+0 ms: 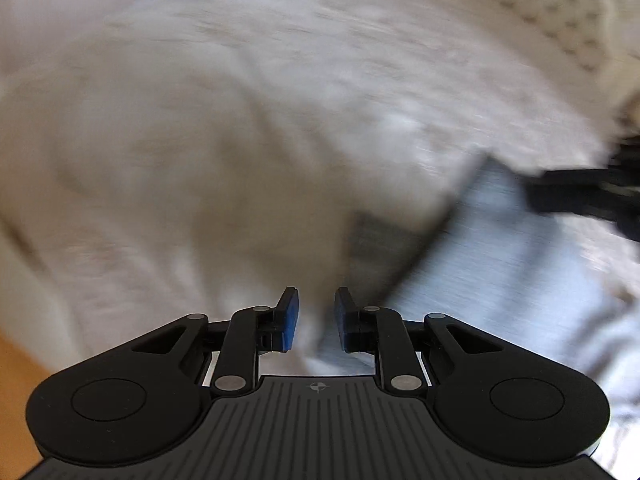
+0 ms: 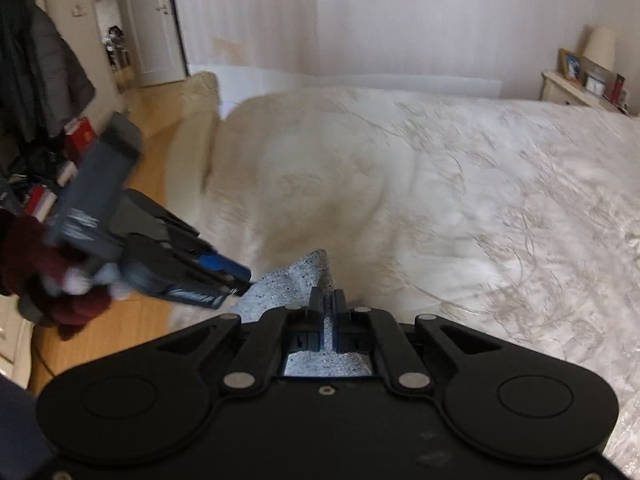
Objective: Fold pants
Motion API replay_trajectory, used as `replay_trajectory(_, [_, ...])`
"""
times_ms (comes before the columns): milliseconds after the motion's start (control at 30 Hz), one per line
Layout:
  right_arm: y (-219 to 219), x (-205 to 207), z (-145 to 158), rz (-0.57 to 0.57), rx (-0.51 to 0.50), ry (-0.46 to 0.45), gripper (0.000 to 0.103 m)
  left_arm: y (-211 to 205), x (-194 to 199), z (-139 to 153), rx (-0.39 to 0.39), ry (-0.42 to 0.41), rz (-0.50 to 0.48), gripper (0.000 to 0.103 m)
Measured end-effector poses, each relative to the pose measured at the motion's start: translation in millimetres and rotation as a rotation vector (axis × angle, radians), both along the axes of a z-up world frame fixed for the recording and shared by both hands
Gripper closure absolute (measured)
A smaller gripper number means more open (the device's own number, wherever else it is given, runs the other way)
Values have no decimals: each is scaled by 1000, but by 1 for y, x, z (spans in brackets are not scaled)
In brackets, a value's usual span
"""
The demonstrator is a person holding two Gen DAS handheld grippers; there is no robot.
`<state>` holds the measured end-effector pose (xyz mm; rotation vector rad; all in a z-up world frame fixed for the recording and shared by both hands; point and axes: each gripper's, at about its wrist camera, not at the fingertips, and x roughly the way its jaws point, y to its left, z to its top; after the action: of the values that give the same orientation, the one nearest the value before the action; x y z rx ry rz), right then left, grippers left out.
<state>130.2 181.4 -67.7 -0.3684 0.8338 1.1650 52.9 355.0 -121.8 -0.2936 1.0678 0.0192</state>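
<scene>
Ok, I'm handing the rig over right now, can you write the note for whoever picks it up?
Right hand-held gripper: shut on a fold of the light grey speckled fabric pants, raised off the cream embroidered bedspread.
Left hand-held gripper: jaws slightly apart with nothing visibly pinched in its own blurred view; it sits beside the pants' edge, to the left in the right wrist view.
Pants: partly lifted, the rest on the bed below the grippers.
Done: one grasp made.
Left: probably grip with the left, then fold and lay flat.

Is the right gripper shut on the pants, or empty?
Shut on them. In the right wrist view the right gripper has its jaws together, with light grey pants fabric pinched between them and peaking just beyond.
</scene>
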Motion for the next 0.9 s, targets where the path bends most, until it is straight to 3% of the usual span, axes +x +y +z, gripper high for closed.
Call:
replay_trajectory(67, [7,10,-16,-24,-16,3,98,-6,1,-6,-56,47,-68,83])
replay_trajectory(133, [18,22,-39,-44,-43,16,98,-9,-6,-9,-49,64,-71,83])
replay_trajectory(333, [57,42,-105,-52,-140,79,98,3,-31,-1,-31,91,29,83])
replay_trajectory(467, [66,48,-129,-108,-169,115,93,8,-33,12,8,79,49,83])
replay_trajectory(533, [60,51,-124,-169,-139,130,91,2,-26,23,21,49,20,83])
replay_trajectory(733, [-2,41,-64,-399,24,158,91,-38,17,37,-25,-36,-128,83])
replay_trajectory(833, [-51,20,-42,-542,37,165,88,-63,35,22,33,-10,-210,83])
replay_trajectory(900, [-90,-4,-37,-658,17,183,88,-76,42,4,119,40,-256,83])
